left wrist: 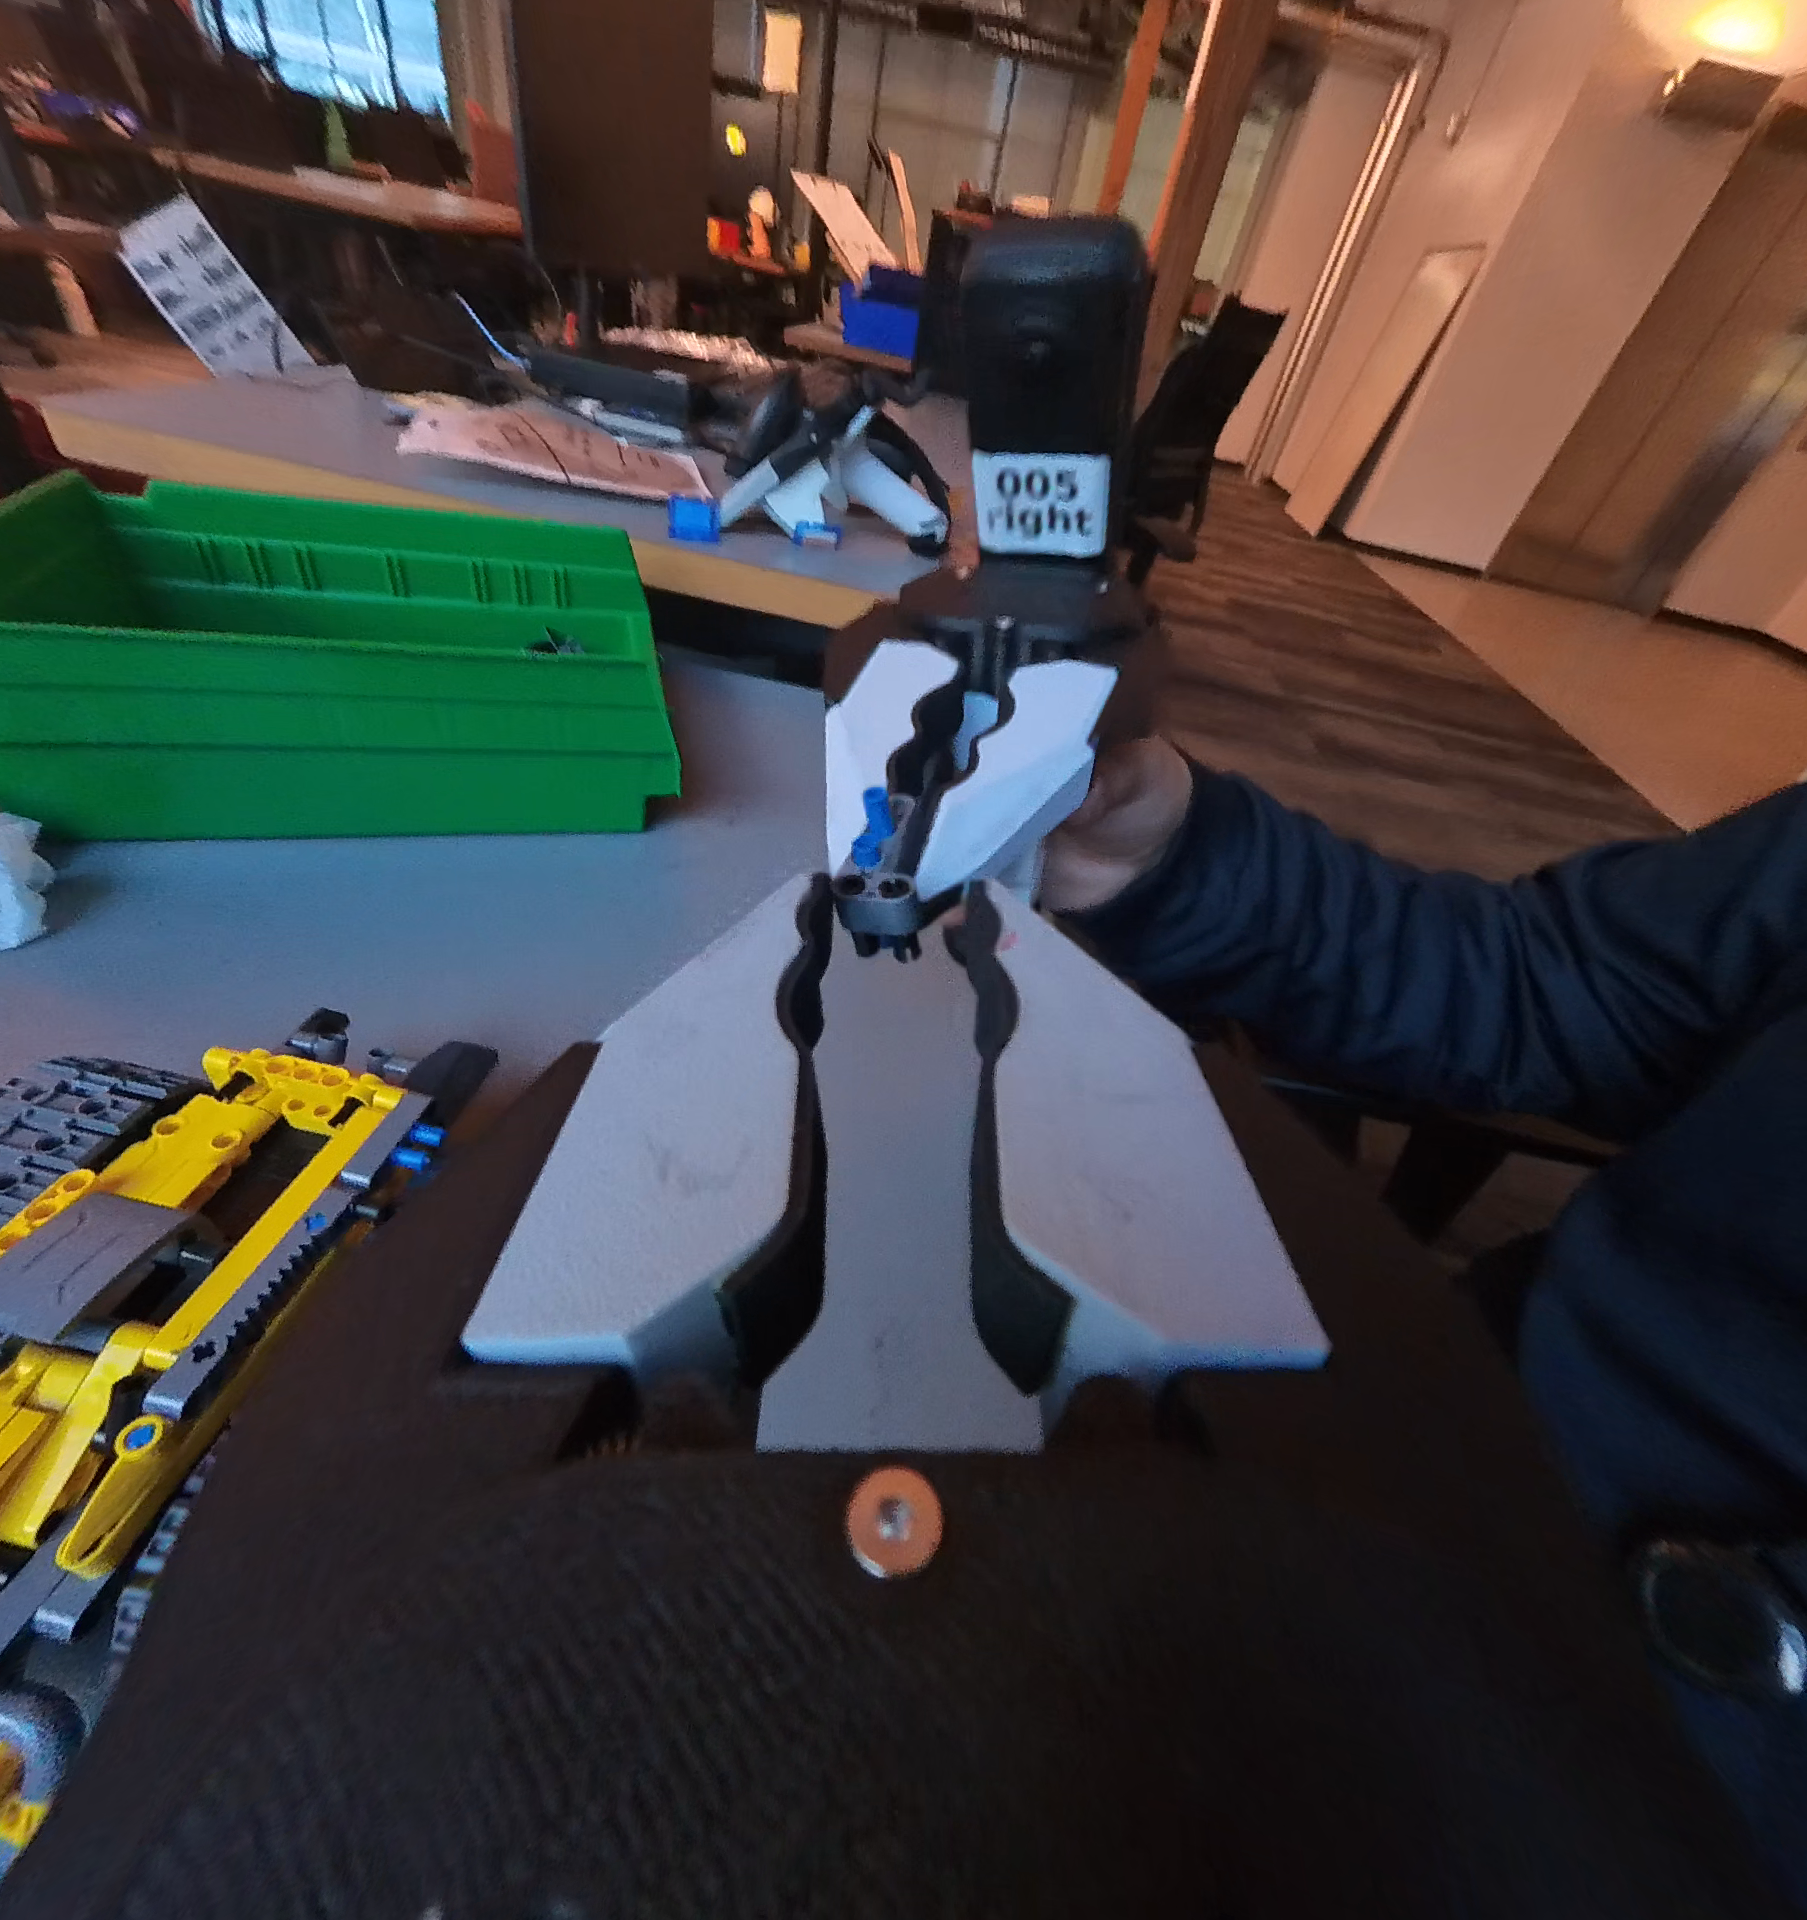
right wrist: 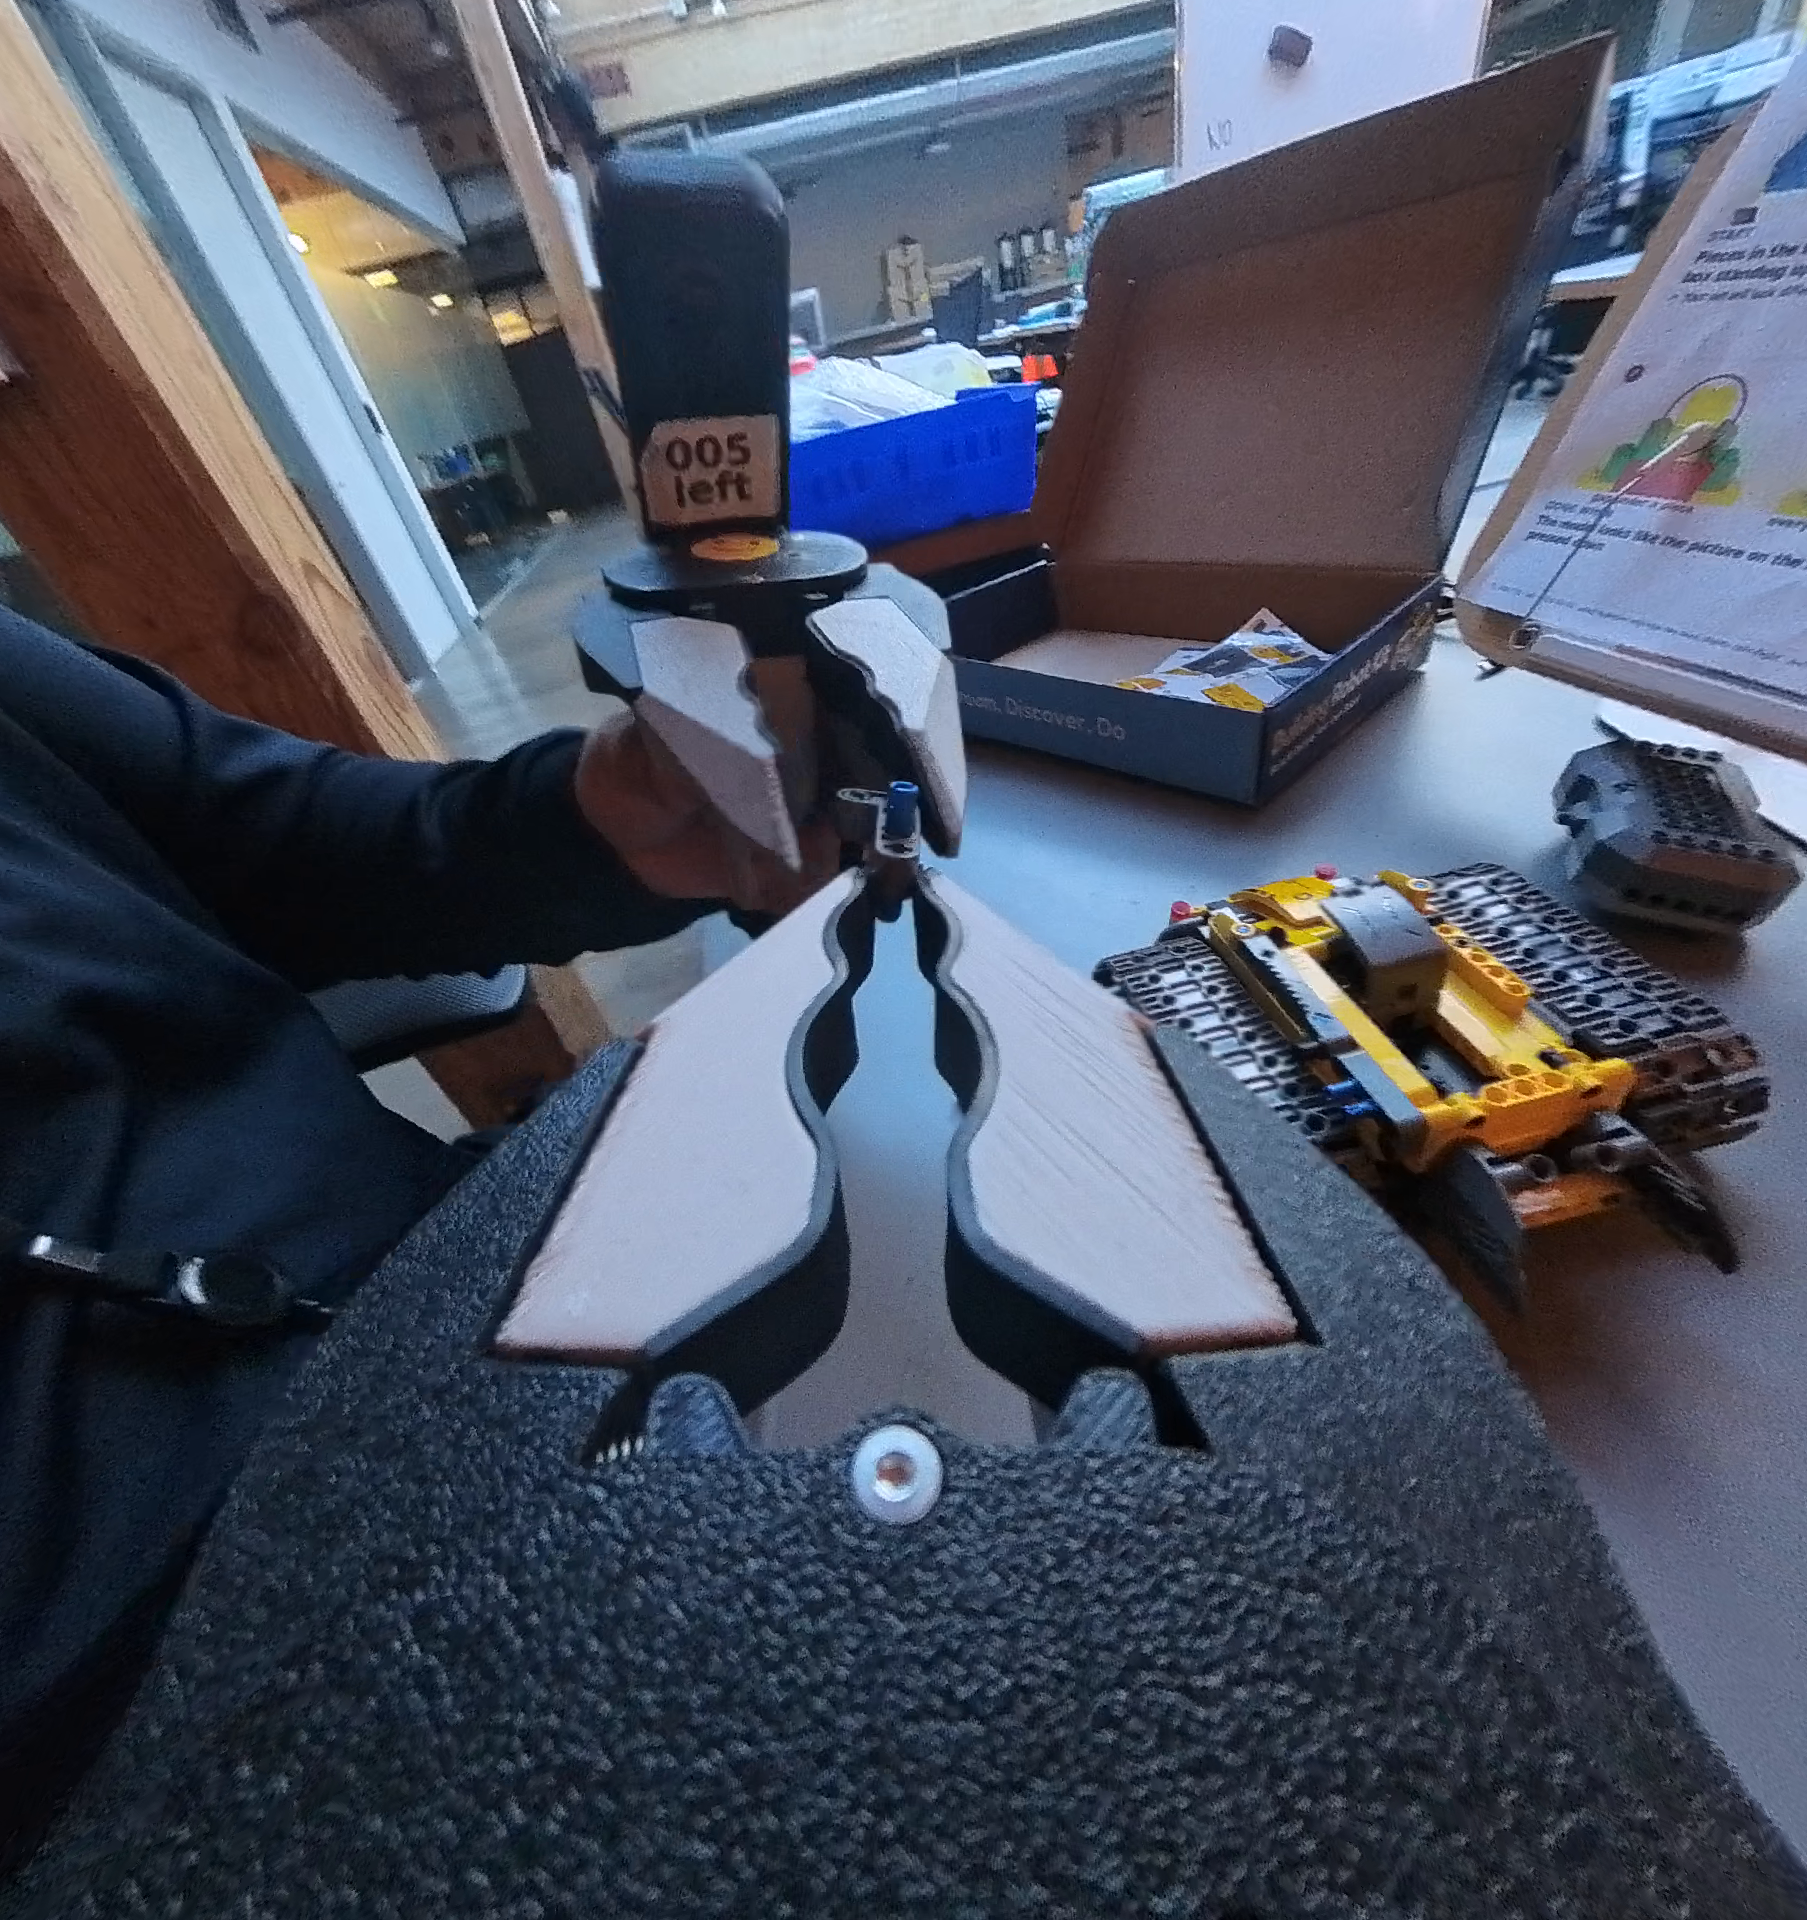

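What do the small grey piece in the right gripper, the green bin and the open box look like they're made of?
Small grey piece: seemingly hard moulded plastic, matte, with round pin holes and blue pins; the right gripper pinches it.
Green bin: seemingly rigid moulded plastic, slight sheen, with ribbed walls.
Open box: cardboard, with a plain brown inside, folded flaps and a printed dark blue outside.

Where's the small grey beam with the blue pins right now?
The grey beam is off the table, pinched in the right gripper, its end between the left gripper fingertips, right of the yellow tracked model.

two close wrist views facing each other, sharing the yellow tracked model (left wrist: 151, 1226)
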